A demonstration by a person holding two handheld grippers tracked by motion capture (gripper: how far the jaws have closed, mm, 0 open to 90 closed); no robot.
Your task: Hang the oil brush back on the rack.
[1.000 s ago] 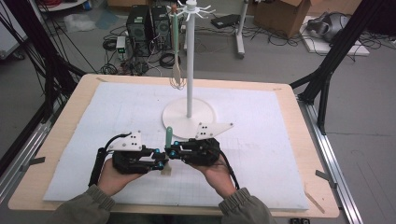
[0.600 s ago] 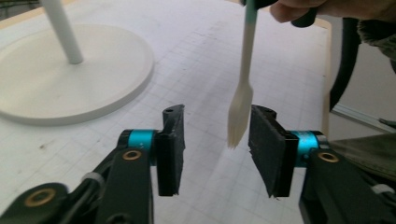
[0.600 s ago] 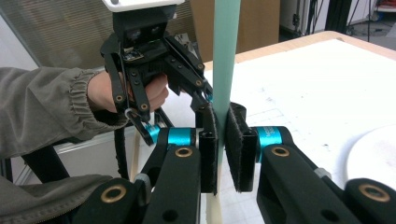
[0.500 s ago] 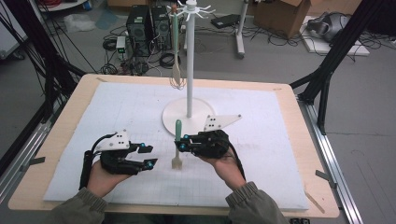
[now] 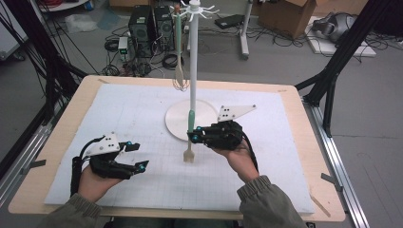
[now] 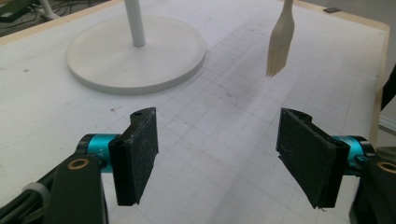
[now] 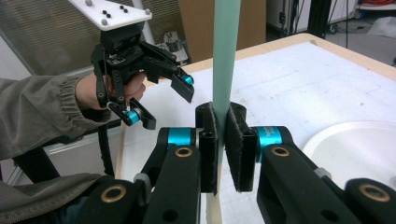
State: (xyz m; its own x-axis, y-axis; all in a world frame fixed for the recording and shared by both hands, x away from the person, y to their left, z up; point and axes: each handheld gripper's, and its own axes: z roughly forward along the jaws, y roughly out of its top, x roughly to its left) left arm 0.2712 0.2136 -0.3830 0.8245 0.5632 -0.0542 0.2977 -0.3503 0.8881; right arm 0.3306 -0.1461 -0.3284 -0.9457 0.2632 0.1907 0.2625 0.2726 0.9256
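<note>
I'm holding the brush (image 5: 189,137) upright w/ the right gripper (image 5: 196,137), jaws clamped on its green handle approx mid-length; in the right gripper view the pads (image 7: 208,140) are squeezing the handle (image 7: 225,56) from both sides, pale bristle end pointing down. The brush is hanging over the white mat (image 5: 142,123), just off the stand's round base (image 5: 178,124) at about its 6 o'clock, bristle tip close to the mat; can't tell if it's touching. The left gripper (image 5: 135,156) is sitting at approx 9 o'clock from the brush, well apart, jaws spread wide, gripping nothing; its own view is showing the bristles (image 6: 279,44) hanging ahead at 1 o'clock.

My read: I'm carrying the brush to the rack (image 5: 192,71) to hang it on a top hook (image 5: 207,9), beside the utensil (image 5: 179,47) already hanging at 11 o'clock of the pole. To do it well, I'm thinking: keep the handle vertical, lift straight up first so the bristles are clearing the base, approach the pole on the free side, away from the hung utensil, and don't ease the clamp till the handle's end is seated. Grip looks centred, so swing should be small; go slow near the hooks anyway.

Writing: no brand or label readable anywhere; the mat is only showing a faint grid.
</note>
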